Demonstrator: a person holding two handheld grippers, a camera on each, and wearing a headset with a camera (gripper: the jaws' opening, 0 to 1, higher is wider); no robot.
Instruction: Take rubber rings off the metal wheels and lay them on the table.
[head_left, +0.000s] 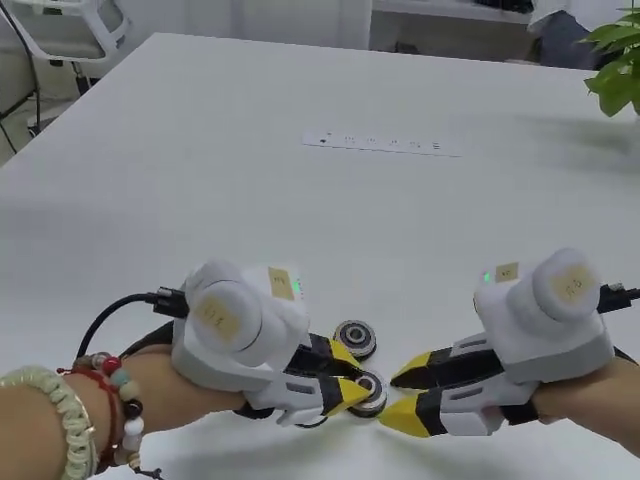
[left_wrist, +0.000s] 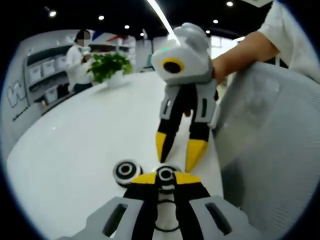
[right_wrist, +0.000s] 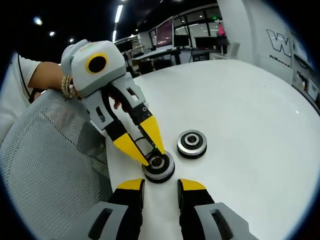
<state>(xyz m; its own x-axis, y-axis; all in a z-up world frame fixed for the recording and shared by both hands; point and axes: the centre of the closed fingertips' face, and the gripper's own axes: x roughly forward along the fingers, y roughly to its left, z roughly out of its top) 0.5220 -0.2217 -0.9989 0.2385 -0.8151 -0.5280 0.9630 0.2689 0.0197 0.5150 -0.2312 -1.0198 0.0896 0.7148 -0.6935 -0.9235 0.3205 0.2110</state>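
Table, wheel between left jaws (snug)

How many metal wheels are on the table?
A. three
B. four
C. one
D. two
D: one wheel sits between the jaws of the left hand-held gripper, and the other wheel lies free beside it.
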